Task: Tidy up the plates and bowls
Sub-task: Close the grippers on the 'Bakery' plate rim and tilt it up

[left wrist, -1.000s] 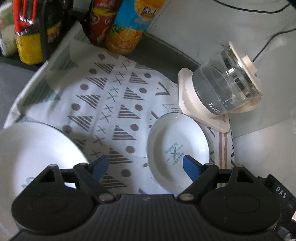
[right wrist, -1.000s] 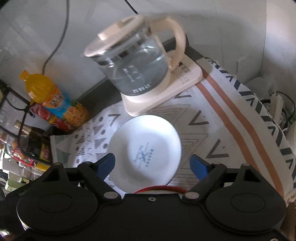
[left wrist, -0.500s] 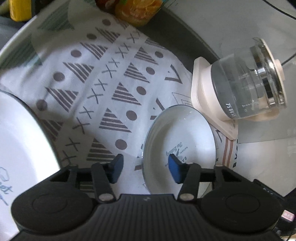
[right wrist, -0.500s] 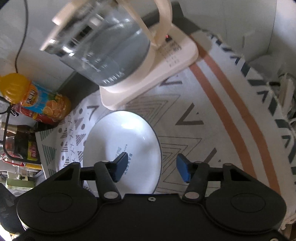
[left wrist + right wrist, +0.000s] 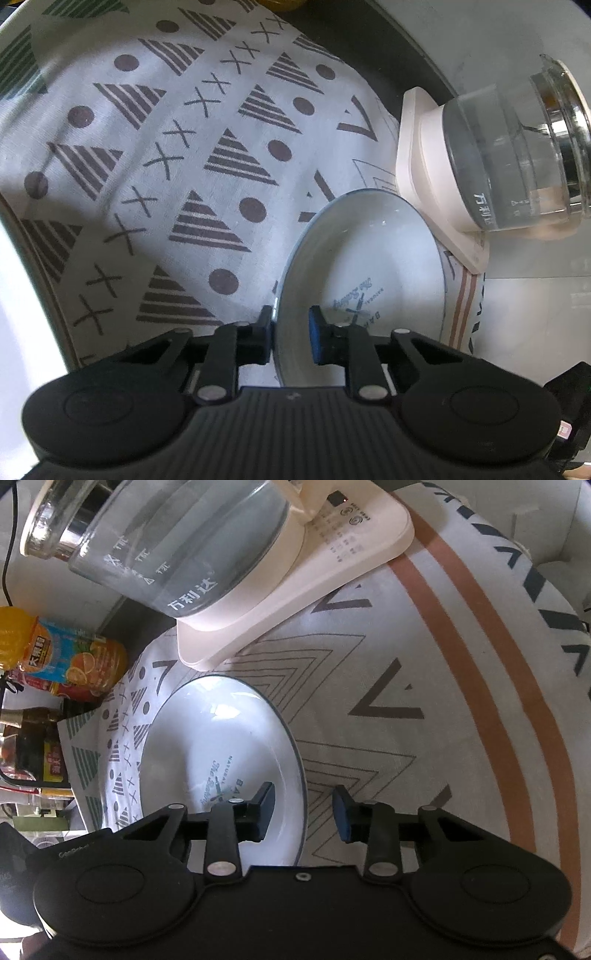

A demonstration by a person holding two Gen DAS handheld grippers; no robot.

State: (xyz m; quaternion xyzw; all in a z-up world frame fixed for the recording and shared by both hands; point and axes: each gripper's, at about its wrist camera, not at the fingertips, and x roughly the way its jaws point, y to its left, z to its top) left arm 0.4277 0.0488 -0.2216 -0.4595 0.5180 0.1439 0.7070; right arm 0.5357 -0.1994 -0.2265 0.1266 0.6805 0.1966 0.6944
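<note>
A small white plate [image 5: 369, 258] with a dark rim and a printed logo lies on the patterned tablecloth [image 5: 184, 147]. My left gripper [image 5: 291, 332] straddles its left rim, one finger outside and one inside, jaws narrowed but with a gap on the inner side. In the right wrist view the same plate [image 5: 221, 738] shows. My right gripper [image 5: 303, 812] straddles its right rim, jaws partly open, not touching it. A larger white plate [image 5: 22, 314] is at the far left edge.
A glass kettle [image 5: 166, 535] on a cream base [image 5: 332, 546] stands just behind the small plate. An orange juice bottle [image 5: 66, 653] and other bottles stand at the back left. The cloth's striped edge [image 5: 480, 664] runs to the right.
Both grippers moved down and forward onto the small plate's opposite rims, and both narrowed their jaws. The left one has nearly closed around the rim.
</note>
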